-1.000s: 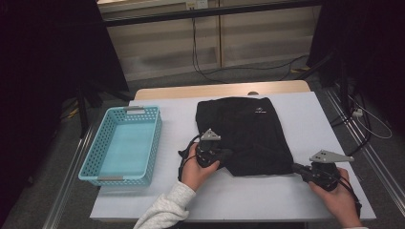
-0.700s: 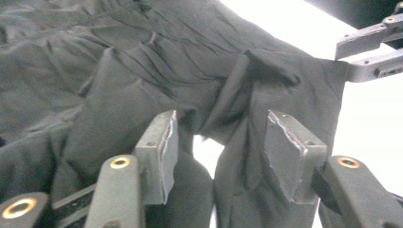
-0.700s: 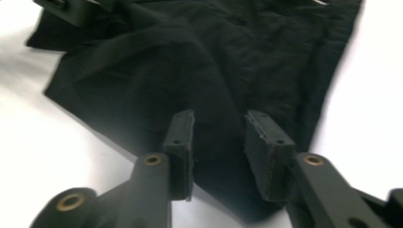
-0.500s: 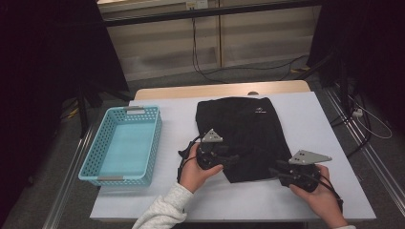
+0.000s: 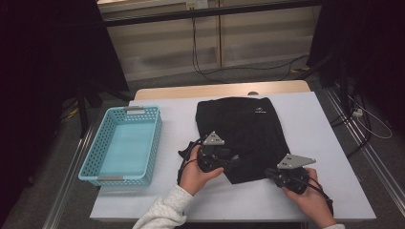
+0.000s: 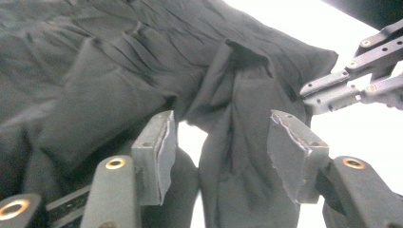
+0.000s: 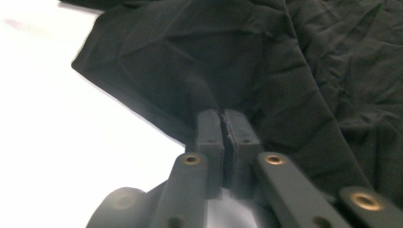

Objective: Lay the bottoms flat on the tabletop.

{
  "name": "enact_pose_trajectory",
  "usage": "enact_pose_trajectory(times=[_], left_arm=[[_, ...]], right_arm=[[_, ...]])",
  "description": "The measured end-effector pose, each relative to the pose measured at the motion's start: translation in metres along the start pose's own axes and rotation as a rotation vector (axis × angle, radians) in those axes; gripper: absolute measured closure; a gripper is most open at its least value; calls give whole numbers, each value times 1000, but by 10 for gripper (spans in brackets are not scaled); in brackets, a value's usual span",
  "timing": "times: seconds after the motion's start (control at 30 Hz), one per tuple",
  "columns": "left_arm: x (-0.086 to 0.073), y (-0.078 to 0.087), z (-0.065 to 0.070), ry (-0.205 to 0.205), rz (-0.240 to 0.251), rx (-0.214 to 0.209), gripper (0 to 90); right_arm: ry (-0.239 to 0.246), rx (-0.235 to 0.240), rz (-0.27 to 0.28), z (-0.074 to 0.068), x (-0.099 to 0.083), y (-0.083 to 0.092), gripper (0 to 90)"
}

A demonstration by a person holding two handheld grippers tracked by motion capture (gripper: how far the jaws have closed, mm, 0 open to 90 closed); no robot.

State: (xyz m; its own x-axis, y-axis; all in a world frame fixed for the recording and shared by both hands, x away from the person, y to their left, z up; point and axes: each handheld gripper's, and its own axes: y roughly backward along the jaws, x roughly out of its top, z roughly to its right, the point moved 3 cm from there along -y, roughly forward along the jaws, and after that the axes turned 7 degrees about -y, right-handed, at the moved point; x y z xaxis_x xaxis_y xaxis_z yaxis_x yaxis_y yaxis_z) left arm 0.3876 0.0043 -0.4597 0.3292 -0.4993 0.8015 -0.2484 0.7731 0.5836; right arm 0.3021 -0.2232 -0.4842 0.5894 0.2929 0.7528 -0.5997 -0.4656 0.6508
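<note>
A black garment [image 5: 248, 129] lies flat on the white table [image 5: 329, 129]. My left gripper [image 5: 234, 162] is at its near left edge. In the left gripper view the left gripper [image 6: 218, 147] is open; its jaws have just been closing a little around a raised fold of the garment [image 6: 228, 123], and the pads do not press on it. My right gripper [image 5: 270, 172] sits at the garment's near right corner. In the right gripper view the right gripper [image 7: 223, 118] is shut, pinching the garment's [image 7: 309, 71] hem. The right gripper's fingers [image 6: 328, 92] also appear far right in the left gripper view.
A light blue plastic basket [image 5: 90, 157] stands on the table's left part, with nothing in it. A wooden strip runs along the table's far edge [image 5: 219, 90]. Dark stands and cables are on the floor behind and to the right.
My right gripper has moved left from the table's right side to the garment's near right corner and has shut on it. The left hand has stayed where it was.
</note>
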Motion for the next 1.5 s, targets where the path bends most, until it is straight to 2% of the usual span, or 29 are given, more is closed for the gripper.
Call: enact_pose_trajectory(times=[0.13, 0.2, 0.33, 0.47, 0.5, 0.57, 0.63, 0.73, 0.83, 0.9, 0.97, 1.07, 1.2, 1.27, 1.33, 1.4, 1.5], left_arm=[[-3, -9, 8, -10, -18, -23, 453], [-4, -12, 10, -14, -21, -22, 452], [-7, -18, 10, -21, -49, -14, 488], [-12, -24, 10, -14, -81, -29, 608], [-14, -25, 11, -10, -96, -36, 628], [-14, -26, 11, -18, -94, -31, 726], [-14, -26, 12, 10, -117, -66, 837], [-13, -25, 14, 14, -127, -67, 874], [-5, -16, 13, 46, -89, -86, 880], [1, -7, 10, 56, -56, -74, 881], [6, 1, 5, 64, -19, -58, 883], [7, 6, -2, 86, 4, -48, 883], [8, 11, -10, 101, 26, -32, 883], [9, 13, -12, 104, 39, -26, 883], [10, 12, -13, 110, 45, -30, 883], [10, 10, -13, 114, 36, -31, 883], [10, 9, -15, 120, 35, -31, 883]], right_arm=[[-23, -10, 37, 5, 5, 10, 900], [-40, 1, 67, 7, 9, 15, 900], [-62, -17, 103, 14, 16, 21, 900], [-100, -31, 129, 24, 18, 20, 900], [-93, -36, 125, 25, 18, 18, 900], [-89, -50, 114, 25, 19, 14, 900], [-78, -71, 104, 27, 21, 10, 900], [-74, -94, 102, 30, 19, 6, 900], [-93, -114, 100, 34, 13, 7, 900], [-121, -100, 133, 37, 14, 11, 900], [-118, -98, 155, 36, 17, 13, 900], [-106, -82, 177, 31, 21, 11, 900], [-85, -99, 187, 29, 31, 4, 900], [-69, -126, 175, 31, 35, -3, 900], [-78, -123, 172, 32, 37, -10, 898], [-70, -131, 136, 30, 36, -17, 856], [-75, -148, 147, 24, 34, -10, 759]])
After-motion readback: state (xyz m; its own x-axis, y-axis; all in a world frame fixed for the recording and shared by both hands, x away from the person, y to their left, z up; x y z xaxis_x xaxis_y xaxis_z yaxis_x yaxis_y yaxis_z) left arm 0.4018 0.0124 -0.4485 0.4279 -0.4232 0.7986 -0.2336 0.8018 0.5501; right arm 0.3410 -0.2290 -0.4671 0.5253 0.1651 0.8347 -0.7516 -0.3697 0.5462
